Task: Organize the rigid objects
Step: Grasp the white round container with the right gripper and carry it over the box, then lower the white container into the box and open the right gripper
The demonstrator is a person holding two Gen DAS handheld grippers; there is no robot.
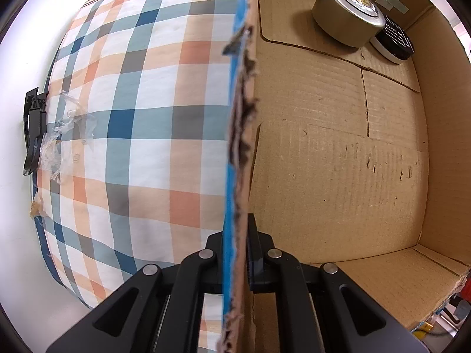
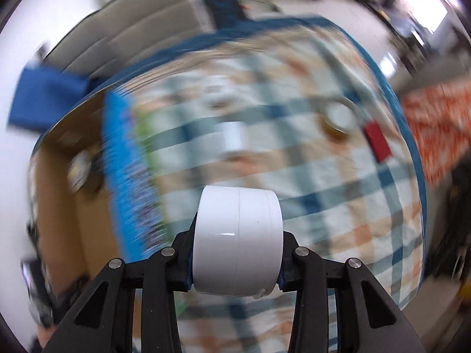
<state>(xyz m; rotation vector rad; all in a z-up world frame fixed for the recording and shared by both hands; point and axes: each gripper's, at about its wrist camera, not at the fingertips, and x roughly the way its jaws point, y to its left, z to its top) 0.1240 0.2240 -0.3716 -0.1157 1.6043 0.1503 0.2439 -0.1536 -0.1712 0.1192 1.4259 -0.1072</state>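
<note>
White plastic jar sits pinched sideways between the right gripper fingers, above the checked cloth. Left of it lies the cardboard box, whose wall the left gripper clamps.

A plaid cloth covers the table beneath white walls and a bright window.

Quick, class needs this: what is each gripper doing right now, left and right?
Left gripper: closed on the cardboard box wall.
Right gripper: closed on a white round container, held above the checked cloth.
</note>
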